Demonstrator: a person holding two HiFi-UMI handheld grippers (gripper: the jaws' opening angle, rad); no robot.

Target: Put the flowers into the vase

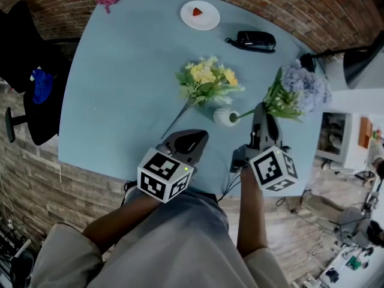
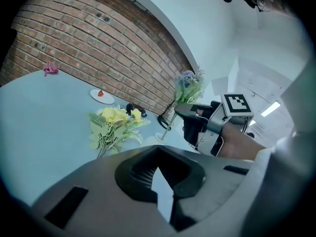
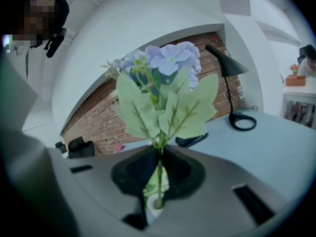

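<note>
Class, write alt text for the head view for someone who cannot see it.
The right gripper holds a purple flower by its stem, stem end at the mouth of a white vase on a blue table. A yellow bouquet lies nearby; the left gripper is shut, empty.

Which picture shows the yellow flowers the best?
The head view: the yellow flowers lie whole on the blue table, blooms down to stem end. The left gripper view shows them from the side, the stem end hidden behind the left gripper. The right gripper view misses them; the purple flowers fill it.
</note>
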